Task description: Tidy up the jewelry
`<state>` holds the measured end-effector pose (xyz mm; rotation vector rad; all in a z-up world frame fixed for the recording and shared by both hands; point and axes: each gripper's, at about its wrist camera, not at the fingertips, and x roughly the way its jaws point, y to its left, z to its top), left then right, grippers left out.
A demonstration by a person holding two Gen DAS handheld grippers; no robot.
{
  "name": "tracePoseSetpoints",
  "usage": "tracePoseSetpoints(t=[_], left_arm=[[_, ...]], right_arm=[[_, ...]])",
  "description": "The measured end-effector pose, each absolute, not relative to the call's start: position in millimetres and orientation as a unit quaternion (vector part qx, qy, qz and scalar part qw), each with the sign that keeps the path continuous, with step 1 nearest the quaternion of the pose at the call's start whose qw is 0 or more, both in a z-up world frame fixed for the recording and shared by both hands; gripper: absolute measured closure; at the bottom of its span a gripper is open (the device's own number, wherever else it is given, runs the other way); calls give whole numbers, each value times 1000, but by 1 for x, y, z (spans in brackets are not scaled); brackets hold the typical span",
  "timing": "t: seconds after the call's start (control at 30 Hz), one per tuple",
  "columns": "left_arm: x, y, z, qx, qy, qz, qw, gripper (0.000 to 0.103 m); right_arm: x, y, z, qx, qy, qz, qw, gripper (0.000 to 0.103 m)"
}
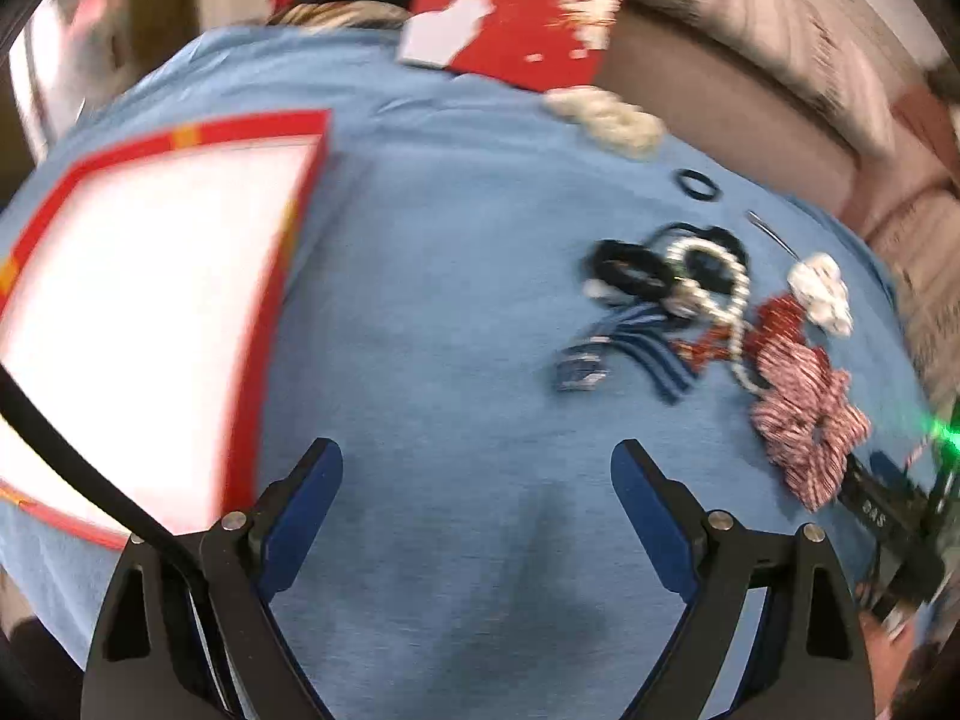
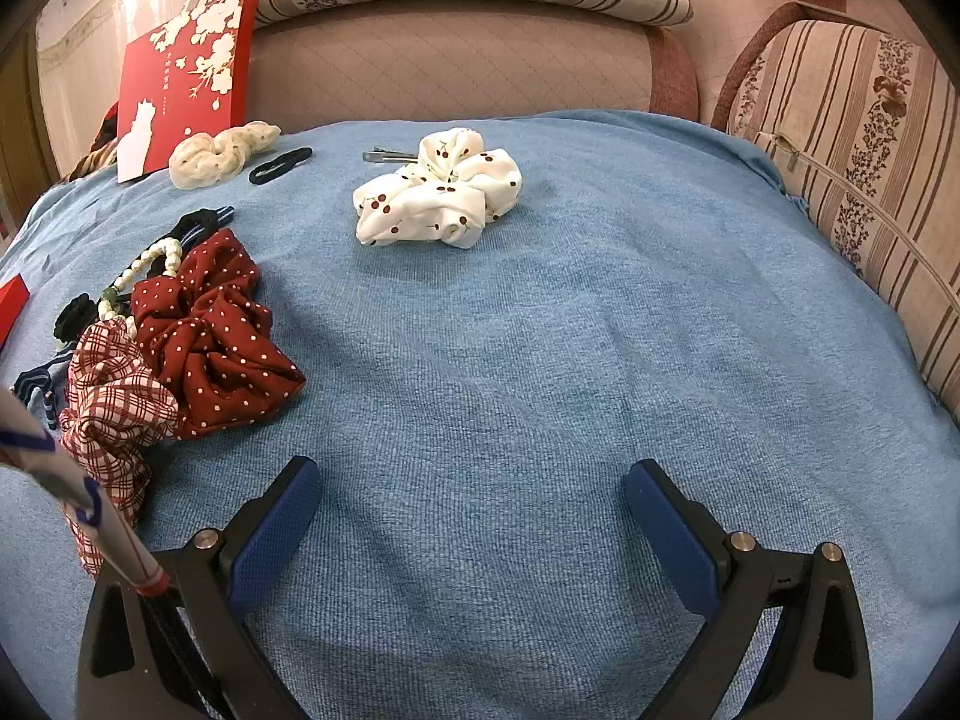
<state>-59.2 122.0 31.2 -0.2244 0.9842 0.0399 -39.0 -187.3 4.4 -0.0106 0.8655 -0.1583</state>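
An open red box with a white inside (image 1: 150,300) lies at the left on the blue cloth (image 1: 450,240). A heap of hair pieces lies to its right: a pearl string (image 1: 729,294), black bands (image 1: 630,270), a striped blue piece (image 1: 642,348), a red plaid scrunchie (image 1: 804,420). In the right wrist view I see the plaid scrunchie (image 2: 114,402), a dark red dotted scrunchie (image 2: 216,330), the pearl string (image 2: 150,267), a white cherry scrunchie (image 2: 438,189) and a metal clip (image 2: 384,156). My left gripper (image 1: 477,468) and right gripper (image 2: 471,480) are both open and empty above the cloth.
The red box lid (image 2: 180,78) leans on the sofa back (image 2: 450,72). A cream scrunchie (image 2: 216,153) and a black band (image 2: 282,165) lie near it. Striped cushions (image 2: 870,180) stand at the right. The left wrist view is blurred.
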Motion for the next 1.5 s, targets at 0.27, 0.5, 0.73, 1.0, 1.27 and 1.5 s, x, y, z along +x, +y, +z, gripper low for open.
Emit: tracePoseSetpoints(t=[0.27, 0.5, 0.73, 1.0, 1.27, 1.5], left_arm=[[-72, 158, 30, -108, 480, 76, 867, 13], [-108, 148, 45, -72, 461, 94, 880, 13], [-136, 118, 68, -54, 445, 71, 891, 13], [-158, 100, 103, -26, 409, 53, 911, 13], [-169, 100, 103, -29, 410, 51, 910, 13], [-188, 100, 79, -21, 423, 55, 904, 13]], right_arm=[[-39, -188, 3, -3, 419, -76, 905, 0], [-37, -189, 4, 6, 432, -71, 899, 0], [-13, -189, 9, 31, 523, -95, 846, 0], [-45, -176, 10, 20, 513, -98, 853, 0], [-114, -164, 15, -1, 495, -86, 865, 0], [-128, -165, 42, 10, 482, -94, 871, 24]])
